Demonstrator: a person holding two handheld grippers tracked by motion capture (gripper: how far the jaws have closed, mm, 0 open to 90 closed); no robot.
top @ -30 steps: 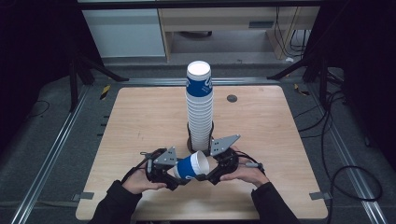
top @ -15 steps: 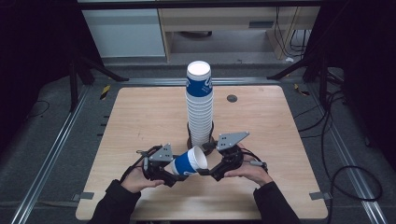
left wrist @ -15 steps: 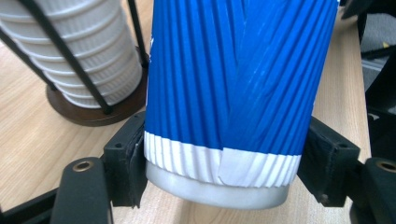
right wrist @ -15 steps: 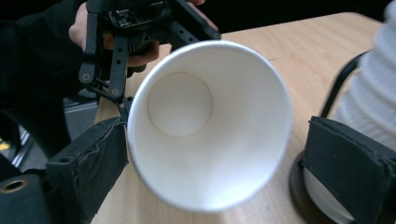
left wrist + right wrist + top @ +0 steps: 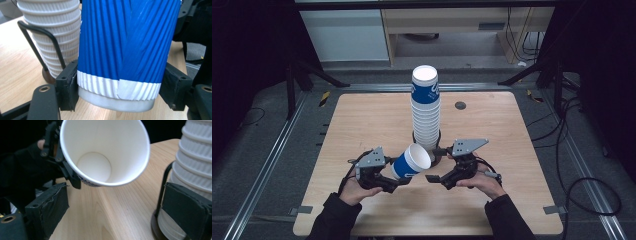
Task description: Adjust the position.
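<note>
Left fingers (image 5: 67,88) pressed both flanks of the blue cup (image 5: 125,50) near its base, the cup lying tilted between them, mouth toward the right gripper (image 5: 443,176). Right fingers (image 5: 50,206) stood apart with nothing between them, having just opened off the cup; its rim hung just ahead of and above them. Stack of cups (image 5: 426,112) in its wire holder (image 5: 37,40) stood just beyond both grippers. Risks, as judged: a hold this low on the ribbed wall could let the cup pivot or slip out; a harder squeeze would likely crease the paper. A careless swing of the left gripper (image 5: 384,181) could knock the tall stack over.
</note>
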